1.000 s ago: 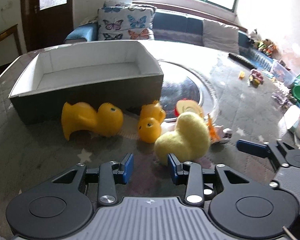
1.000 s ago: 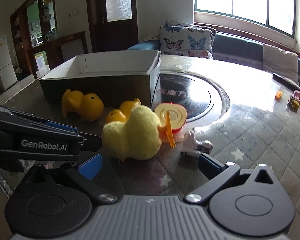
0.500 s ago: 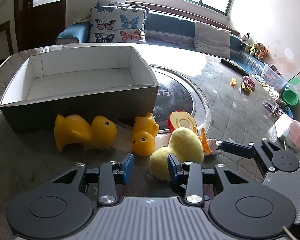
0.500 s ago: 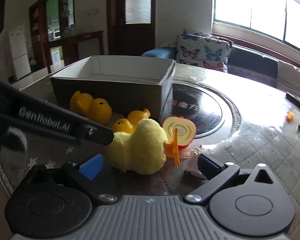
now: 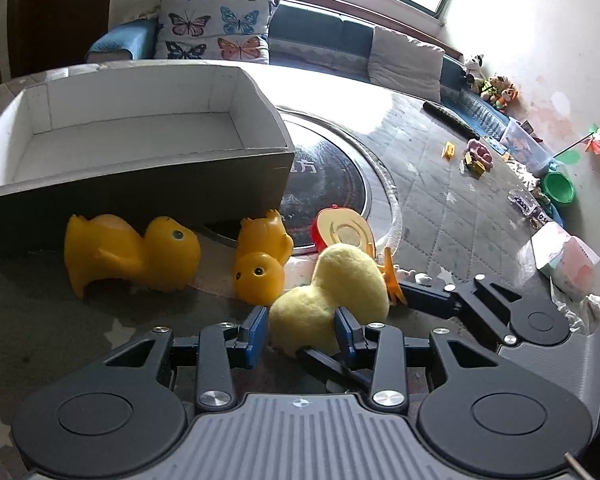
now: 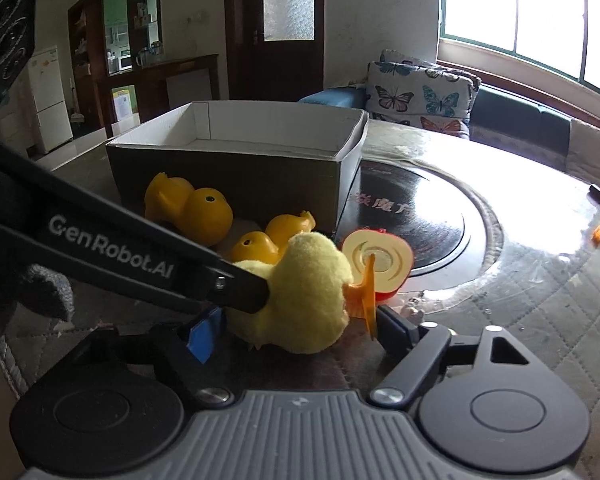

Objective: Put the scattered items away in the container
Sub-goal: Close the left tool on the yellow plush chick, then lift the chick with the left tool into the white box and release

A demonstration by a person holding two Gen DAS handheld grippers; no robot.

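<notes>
The plush yellow duck (image 5: 332,292) lies on its side on the quilted worktop (image 5: 452,216), in front of the grey cardboard box (image 5: 140,184), and both tools are set around it. The left tool (image 5: 300,330) has its blue-padded fingers (image 5: 256,328) on either side of the duck's lower body; the right pad presses into the plush and the left pad sits right against it, though whether the grip is firm cannot be told. In the right wrist view, the right tool (image 6: 296,330) straddles the same duck (image 6: 300,300) with jaws spread wide, the blue pad on the left just beside the plush and the dark finger on the right next to the duck's orange beak (image 6: 364,292), apart from the body. The left tool's black arm, marked GenRobot.AI, crosses that view and ends against the duck's side.

Just behind the plush duck stands a round red and cream toy (image 5: 346,232), at the edge of the dark round hotplate (image 5: 332,176) set into the worktop. Two rubber ducks lie tipped over near the box's front wall: a small one (image 5: 260,264) just beside the plush duck and a larger one (image 5: 132,256) further left. The box's white inside holds nothing that shows. Small toys (image 5: 476,158) lie well apart on the far right of the worktop
</notes>
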